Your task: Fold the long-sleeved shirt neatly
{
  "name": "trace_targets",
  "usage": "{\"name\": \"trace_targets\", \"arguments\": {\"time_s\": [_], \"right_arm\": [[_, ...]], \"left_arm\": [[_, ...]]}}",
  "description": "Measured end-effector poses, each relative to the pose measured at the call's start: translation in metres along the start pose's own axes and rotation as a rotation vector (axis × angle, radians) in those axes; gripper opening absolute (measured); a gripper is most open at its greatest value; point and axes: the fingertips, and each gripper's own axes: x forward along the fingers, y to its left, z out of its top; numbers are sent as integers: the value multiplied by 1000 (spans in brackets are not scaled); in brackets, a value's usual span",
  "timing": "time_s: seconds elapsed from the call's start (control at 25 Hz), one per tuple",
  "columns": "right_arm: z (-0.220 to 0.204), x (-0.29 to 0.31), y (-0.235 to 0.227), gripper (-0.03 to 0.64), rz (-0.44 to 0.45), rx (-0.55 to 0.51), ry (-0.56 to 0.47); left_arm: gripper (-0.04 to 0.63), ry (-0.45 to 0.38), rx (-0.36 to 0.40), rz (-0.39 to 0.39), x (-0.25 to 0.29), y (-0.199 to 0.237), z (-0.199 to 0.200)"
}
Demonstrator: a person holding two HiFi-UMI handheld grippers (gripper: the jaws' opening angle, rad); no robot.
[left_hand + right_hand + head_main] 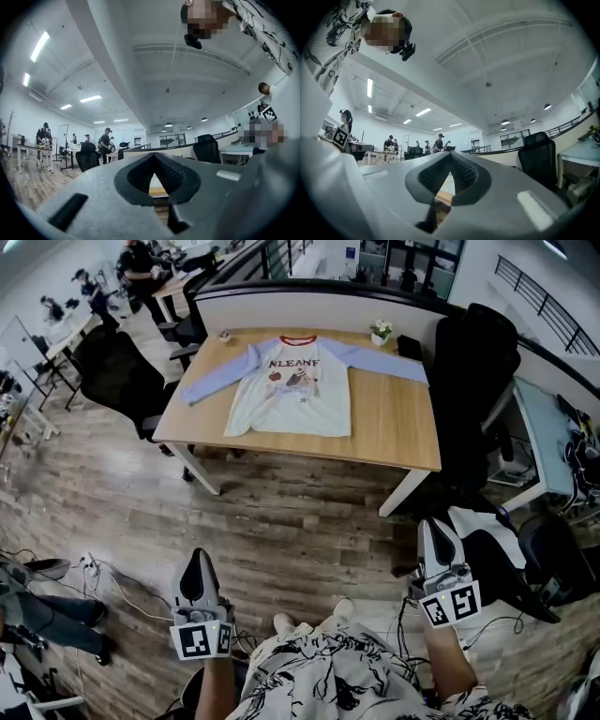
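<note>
A long-sleeved shirt (292,385) lies spread flat on the wooden table (394,437), white body with lilac sleeves stretched out to both sides and a print on the chest. My left gripper (198,568) is held low at the bottom left, well short of the table, its jaws shut with nothing in them. My right gripper (437,538) hangs at the bottom right, also shut and empty. In the left gripper view the closed jaws (154,157) point level toward the table edge. The right gripper view shows its closed jaws (450,157) aimed a little upward.
A small potted plant (380,331) and a dark object (409,346) sit at the table's back right. Black office chairs stand at the left (117,371) and right (473,381). Wooden floor lies between me and the table; cables trail at the lower left (103,582).
</note>
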Motion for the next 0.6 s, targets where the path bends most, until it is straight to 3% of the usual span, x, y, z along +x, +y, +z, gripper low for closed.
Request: {"name": "trace_targets", "arguments": {"time_s": [0.24,0.4,0.48,0.6], "right_arm": [[4,-4,3,-6,17,55,-46],[-2,-4,4,-6,16,32,-24],[-3,-2,5,17,19,29,-18],[-3,2,5,151,23,40,-14]], "left_arm": [[-2,16,-34,2,1,1,-5],[4,26,-7,14,-2,0,-8],[87,28,-5,25,-2,3,-8],[186,33,-11,50,-3,9,-8]]}}
